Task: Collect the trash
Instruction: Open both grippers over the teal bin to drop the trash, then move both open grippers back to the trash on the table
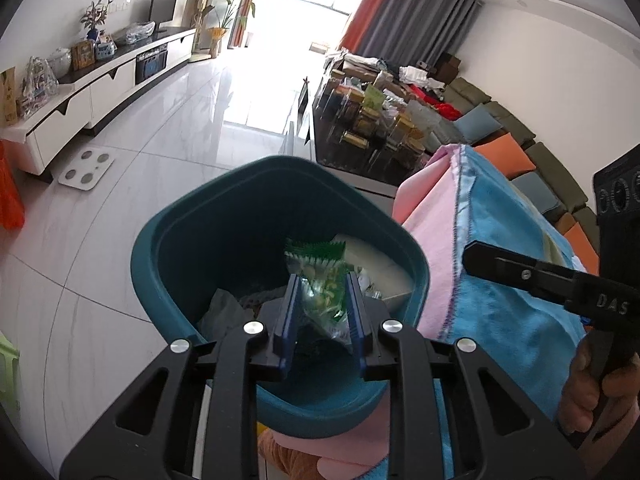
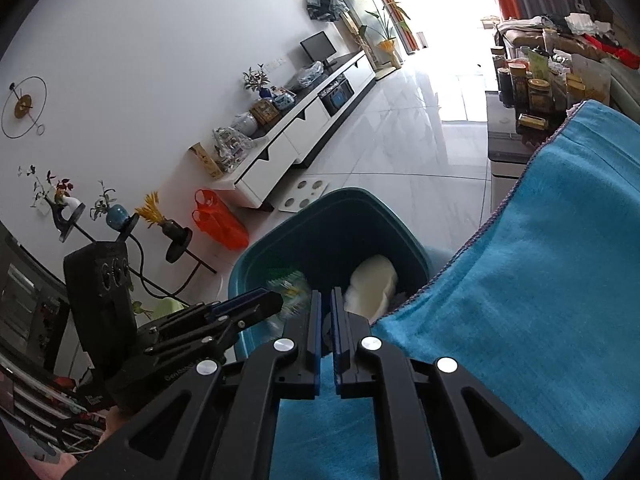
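Peering into the teal bin (image 1: pixel 168 256), we only partly see its contents: the left claw (image 1: pixel 322 292) blocks the near side. That claw is grasping a crinkly green snack wrapper (image 1: pixel 320 276) between blue ribbed pads, right over the bin mouth; the wrapper's lower end is hidden behind the fingers. In the right wrist view the wrapper (image 2: pixel 290 284) is motion-blurred, hard to make out. Inside the bin lies a pale rounded lump (image 2: pixel 374 284), maybe foam or paper, we cannot tell, plus grey crumpled stuff (image 1: pixel 224 308). Smooth plastic bin, rounded-square rim, far edge against glossy tiled floor (image 1: pixel 160 152). The right claw (image 2: pixel 326 320) is clenched to a thin slit, nothing seen between the pads. It hangs over a fuzzy blue towel (image 2: pixel 540 280) with pink cloth (image 1: pixel 432 232) beside it; what they cover is hidden.
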### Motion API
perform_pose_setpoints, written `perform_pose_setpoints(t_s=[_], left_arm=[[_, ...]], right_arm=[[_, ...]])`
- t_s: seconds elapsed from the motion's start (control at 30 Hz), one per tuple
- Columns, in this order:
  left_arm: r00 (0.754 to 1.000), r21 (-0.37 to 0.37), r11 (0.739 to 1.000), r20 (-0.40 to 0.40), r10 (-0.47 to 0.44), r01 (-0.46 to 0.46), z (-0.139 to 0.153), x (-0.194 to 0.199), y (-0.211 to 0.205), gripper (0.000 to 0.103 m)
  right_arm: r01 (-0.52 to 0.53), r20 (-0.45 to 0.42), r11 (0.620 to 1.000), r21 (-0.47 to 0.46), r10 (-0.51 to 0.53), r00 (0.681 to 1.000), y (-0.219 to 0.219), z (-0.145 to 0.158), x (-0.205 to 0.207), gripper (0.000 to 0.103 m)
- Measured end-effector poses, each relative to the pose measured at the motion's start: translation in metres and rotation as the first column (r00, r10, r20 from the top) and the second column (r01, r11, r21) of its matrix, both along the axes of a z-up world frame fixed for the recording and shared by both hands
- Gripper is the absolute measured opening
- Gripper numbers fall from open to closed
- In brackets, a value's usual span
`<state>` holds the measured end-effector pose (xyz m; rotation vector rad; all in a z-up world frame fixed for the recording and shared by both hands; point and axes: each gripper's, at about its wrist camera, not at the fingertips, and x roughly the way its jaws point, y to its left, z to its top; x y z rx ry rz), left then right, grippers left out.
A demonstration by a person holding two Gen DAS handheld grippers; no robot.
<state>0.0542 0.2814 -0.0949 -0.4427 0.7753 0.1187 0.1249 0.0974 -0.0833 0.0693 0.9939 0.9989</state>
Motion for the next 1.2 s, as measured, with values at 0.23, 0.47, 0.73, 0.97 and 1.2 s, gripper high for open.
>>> perform_pose_setpoints(t_s=[0.23,0.47,0.73,0.97,1.2], left_arm=[[1.0,-0.008,1.0,-0.007,0.006,-0.007,-0.011,0.005,-0.003,0.027],[0.994,0.037,0.998,0.099,-0.048,0.044,0.021,-0.013,-0.026,0.044],[0.942,0.063,0.965,0.21,-0.264,0.256,0.056,-0.014,-0.101,0.051],[0.866,0.084,0.893,0.219,-0.449,0.442,0.062,0.0,-0.18,0.051],[0.806,0.086,0.828,0.191,-0.56,0.555,0.056,0.017,-0.243,0.051]], right_arm=[[-0.001,0.009,1.0,0.007,0.001,1.0,-0.009,0.005,-0.002,0.007],[-0.001,0.099,1.0,0.029,-0.002,0.995,-0.047,0.029,-0.022,0.027],[0.108,0.194,0.992,0.068,-0.119,0.974,-0.134,0.055,-0.043,0.043],[0.29,0.236,0.954,0.083,-0.301,0.924,-0.215,0.063,-0.059,0.043],[0.492,0.303,0.865,0.1,-0.498,0.813,-0.294,0.071,-0.075,0.049]])
